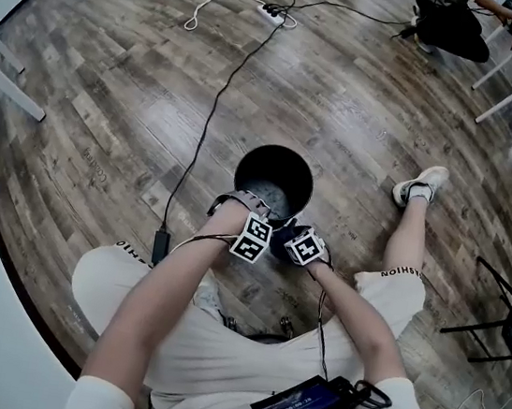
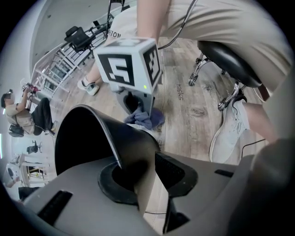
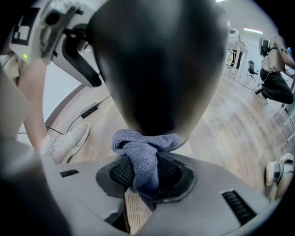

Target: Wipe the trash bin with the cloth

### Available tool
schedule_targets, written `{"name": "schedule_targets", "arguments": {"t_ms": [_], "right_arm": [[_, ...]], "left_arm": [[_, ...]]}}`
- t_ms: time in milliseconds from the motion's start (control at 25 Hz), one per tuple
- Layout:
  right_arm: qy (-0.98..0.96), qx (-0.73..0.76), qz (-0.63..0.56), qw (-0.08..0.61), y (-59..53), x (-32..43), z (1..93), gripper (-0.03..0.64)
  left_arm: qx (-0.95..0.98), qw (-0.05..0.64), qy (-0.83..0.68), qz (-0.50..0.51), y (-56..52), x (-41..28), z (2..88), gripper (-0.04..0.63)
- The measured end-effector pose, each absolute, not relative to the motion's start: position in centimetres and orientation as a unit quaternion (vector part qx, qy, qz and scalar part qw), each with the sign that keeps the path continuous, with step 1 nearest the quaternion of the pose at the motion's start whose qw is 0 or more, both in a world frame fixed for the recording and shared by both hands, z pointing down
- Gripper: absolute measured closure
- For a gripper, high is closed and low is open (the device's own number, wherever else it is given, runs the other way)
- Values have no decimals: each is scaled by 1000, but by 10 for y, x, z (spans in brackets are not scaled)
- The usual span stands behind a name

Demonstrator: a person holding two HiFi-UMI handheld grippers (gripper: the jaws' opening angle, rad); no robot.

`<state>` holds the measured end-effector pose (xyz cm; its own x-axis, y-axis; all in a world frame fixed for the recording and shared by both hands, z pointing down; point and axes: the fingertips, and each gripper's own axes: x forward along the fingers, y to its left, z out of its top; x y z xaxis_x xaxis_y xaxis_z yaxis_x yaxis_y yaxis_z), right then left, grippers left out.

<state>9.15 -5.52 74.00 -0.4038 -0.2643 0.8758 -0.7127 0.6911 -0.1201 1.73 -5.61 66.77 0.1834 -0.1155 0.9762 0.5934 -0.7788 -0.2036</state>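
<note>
A black trash bin point(image 1: 279, 151) stands on the wooden floor in front of the seated person's knees. My left gripper point(image 1: 259, 212) reaches over the bin's near rim. In the left gripper view the bin's wall point(image 2: 133, 138) runs between the jaws of the left gripper point(image 2: 143, 175); floor shows between the wall and the right pad, so it stands open. My right gripper point(image 3: 145, 177) is shut on a blue-grey cloth point(image 3: 145, 156), which is bunched against the lower outside of the bin point(image 3: 156, 60). The cloth point(image 2: 145, 117) also shows under the right gripper's marker cube.
A black cable point(image 1: 215, 108) runs across the floor to a power strip point(image 1: 272, 12). The person's white shoe point(image 1: 421, 186) lies right of the bin. Chrome stool legs point(image 2: 230, 97) stand close behind. Another person point(image 1: 452, 23) crouches at the far right by white table legs.
</note>
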Motion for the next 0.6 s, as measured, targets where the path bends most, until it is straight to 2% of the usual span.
{"name": "schedule_targets", "arguments": {"t_ms": [320, 440, 600], "right_arm": [[-840, 337, 217, 365, -64, 88, 634, 508], [-848, 351, 206, 339, -67, 84, 601, 508], [-853, 362, 193, 322, -67, 79, 572, 508]], "left_arm": [[-690, 310, -165, -633, -66, 6, 667, 482], [-680, 322, -168, -637, -67, 4, 669, 512], [-679, 321, -171, -637, -66, 6, 669, 520]]}}
